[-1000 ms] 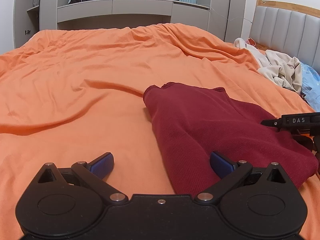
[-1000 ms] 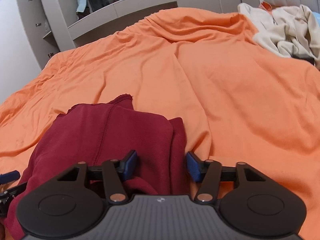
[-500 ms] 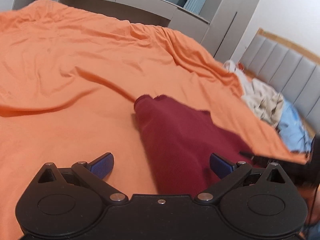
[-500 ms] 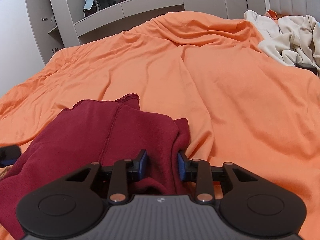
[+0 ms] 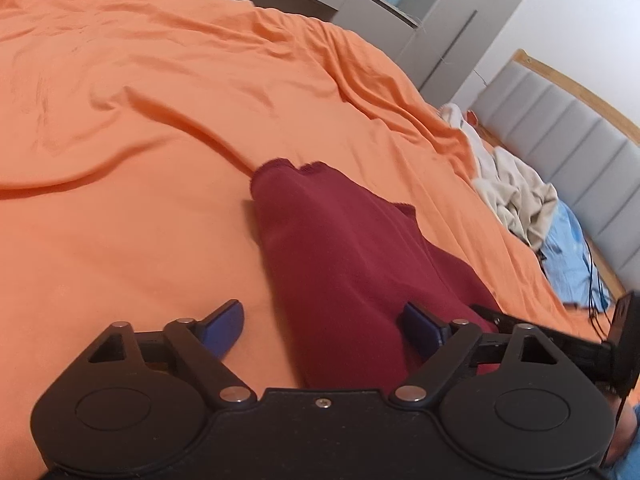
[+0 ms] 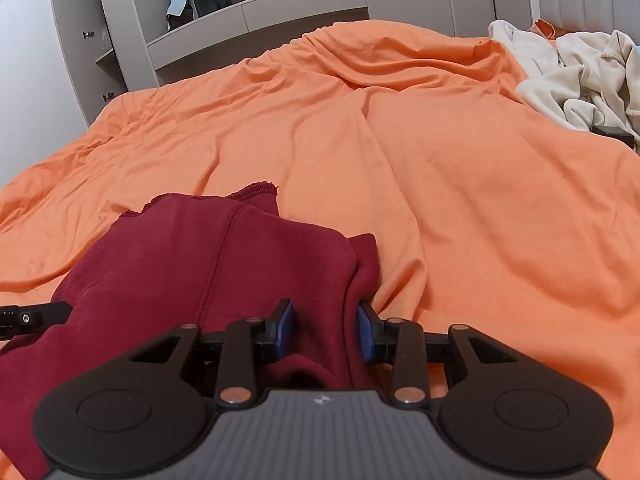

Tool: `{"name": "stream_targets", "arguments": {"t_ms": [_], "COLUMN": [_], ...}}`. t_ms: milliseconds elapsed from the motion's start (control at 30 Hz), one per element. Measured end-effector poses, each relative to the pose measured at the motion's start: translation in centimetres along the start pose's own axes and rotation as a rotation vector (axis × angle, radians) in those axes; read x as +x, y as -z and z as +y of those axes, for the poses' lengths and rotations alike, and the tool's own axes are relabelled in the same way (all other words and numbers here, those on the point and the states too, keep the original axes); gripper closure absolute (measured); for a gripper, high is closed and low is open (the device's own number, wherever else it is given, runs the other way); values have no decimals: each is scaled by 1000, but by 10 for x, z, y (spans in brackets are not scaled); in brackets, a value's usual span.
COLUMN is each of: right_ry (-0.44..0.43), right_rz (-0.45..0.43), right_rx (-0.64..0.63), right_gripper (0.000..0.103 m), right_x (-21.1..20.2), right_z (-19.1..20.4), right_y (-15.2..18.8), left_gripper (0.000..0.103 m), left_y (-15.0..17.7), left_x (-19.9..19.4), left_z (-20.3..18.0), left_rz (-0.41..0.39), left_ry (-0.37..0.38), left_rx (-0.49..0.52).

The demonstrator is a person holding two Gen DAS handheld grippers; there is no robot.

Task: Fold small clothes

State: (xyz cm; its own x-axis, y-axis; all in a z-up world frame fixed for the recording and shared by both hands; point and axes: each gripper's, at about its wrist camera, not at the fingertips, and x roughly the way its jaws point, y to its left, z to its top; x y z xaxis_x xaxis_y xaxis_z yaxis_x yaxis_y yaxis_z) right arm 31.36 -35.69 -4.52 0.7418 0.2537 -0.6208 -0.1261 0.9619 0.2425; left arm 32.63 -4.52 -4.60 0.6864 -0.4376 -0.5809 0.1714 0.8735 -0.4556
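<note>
A dark red knit garment (image 5: 344, 264) lies folded on the orange bedsheet (image 5: 140, 128); it also shows in the right wrist view (image 6: 192, 272). My left gripper (image 5: 320, 324) is open wide, its blue pads (image 5: 224, 322) either side of the garment's near edge. My right gripper (image 6: 326, 330) has its jaws narrowed around a bunched fold at the garment's right edge, with cloth filling the gap between the pads (image 6: 285, 326). The right gripper's tip shows at the left view's right edge (image 5: 560, 340).
A heap of cream clothes (image 6: 576, 76) and a light blue cloth (image 5: 572, 252) lie at the right by the grey padded headboard (image 5: 560, 128). Grey cabinets (image 6: 280, 12) stand beyond the bed's far edge. A black cable (image 5: 592, 280) runs over the blue cloth.
My right gripper's jaws have narrowed from half open onto the garment's right fold. My left gripper has swung and tilted, staying open over the garment's near edge.
</note>
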Motion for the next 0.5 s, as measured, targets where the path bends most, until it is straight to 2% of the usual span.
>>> {"name": "stream_targets", "arguments": {"t_ms": [167, 267, 500], "right_ry": [5, 6, 6], "right_rz": [0, 0, -4], "right_rx": [-4, -5, -5], "right_gripper": [63, 63, 63], "right_x": [1, 1, 1], "right_z": [0, 1, 1], "right_y": [0, 1, 1], "left_gripper": [27, 39, 40], "left_y": [3, 5, 6], "left_x": [-2, -2, -3], "left_z": [-3, -4, -5], "left_rz": [-2, 5, 4], "left_ry": [0, 17, 22], "left_rx": [16, 20, 20]}}
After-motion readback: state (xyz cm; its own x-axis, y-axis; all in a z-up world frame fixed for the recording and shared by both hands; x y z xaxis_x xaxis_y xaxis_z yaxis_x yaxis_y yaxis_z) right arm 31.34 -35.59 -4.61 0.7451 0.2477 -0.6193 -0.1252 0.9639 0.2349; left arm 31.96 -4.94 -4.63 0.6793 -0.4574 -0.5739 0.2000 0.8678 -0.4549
